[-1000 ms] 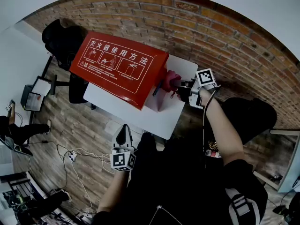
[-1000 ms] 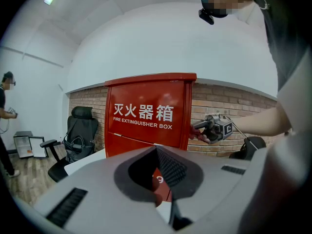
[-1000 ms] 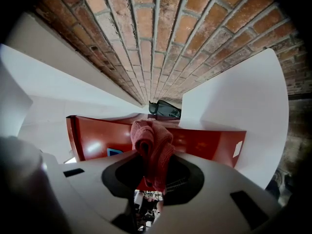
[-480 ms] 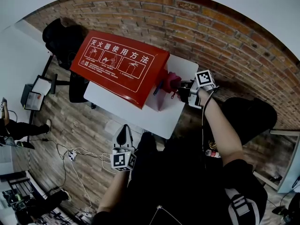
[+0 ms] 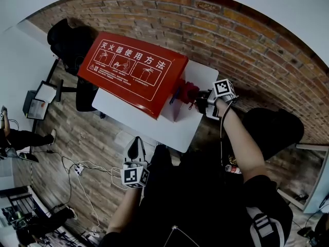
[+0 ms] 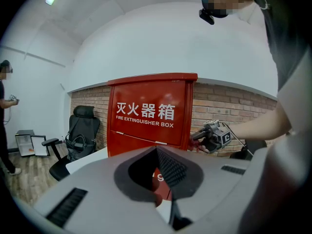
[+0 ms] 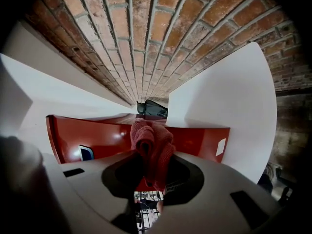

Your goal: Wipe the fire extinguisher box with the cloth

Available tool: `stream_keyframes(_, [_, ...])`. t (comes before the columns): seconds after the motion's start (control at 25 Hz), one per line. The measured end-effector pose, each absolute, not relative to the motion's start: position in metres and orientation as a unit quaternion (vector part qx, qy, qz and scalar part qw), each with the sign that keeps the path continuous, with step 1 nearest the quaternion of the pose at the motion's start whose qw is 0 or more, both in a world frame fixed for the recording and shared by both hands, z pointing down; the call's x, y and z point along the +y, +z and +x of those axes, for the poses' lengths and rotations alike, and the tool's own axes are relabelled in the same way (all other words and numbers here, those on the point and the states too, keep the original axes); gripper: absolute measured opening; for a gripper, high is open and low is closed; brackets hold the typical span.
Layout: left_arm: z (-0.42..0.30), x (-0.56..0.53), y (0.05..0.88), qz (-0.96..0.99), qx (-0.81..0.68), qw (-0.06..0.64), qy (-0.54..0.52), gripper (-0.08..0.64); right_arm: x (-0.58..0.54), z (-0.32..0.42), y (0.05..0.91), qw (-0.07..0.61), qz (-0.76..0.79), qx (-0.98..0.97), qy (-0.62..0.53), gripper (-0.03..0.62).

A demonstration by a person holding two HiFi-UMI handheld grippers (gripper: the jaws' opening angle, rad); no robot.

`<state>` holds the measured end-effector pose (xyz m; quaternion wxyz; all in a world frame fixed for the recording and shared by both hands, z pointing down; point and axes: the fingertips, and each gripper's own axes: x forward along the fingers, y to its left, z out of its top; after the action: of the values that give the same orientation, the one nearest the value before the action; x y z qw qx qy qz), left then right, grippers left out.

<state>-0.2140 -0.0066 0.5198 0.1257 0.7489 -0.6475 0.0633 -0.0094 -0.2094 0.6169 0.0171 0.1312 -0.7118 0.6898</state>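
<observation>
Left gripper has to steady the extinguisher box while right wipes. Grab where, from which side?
Probably the thin top rim of the fire extinguisher box, near its left corner, from the front, where the left gripper sits. The panels are broad and flat, too wide for jaws; the rim is the one slim edge. Clear of the right gripper and cloth at the right side.

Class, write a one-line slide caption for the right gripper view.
Right gripper shut on a red cloth, held before the red fire extinguisher box.

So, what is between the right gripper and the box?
Only the cloth, shut in the right gripper's jaws, before the box; the right gripper view shows it.
</observation>
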Motion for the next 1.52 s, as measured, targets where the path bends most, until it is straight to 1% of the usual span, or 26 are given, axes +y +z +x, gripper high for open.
stream_keyframes(1.52, [-0.22,-0.009,0.527,0.745,-0.65,0.134,0.076,0.018,-0.21,-0.007,0.705,0.084,0.201,-0.679,0.701,0.098])
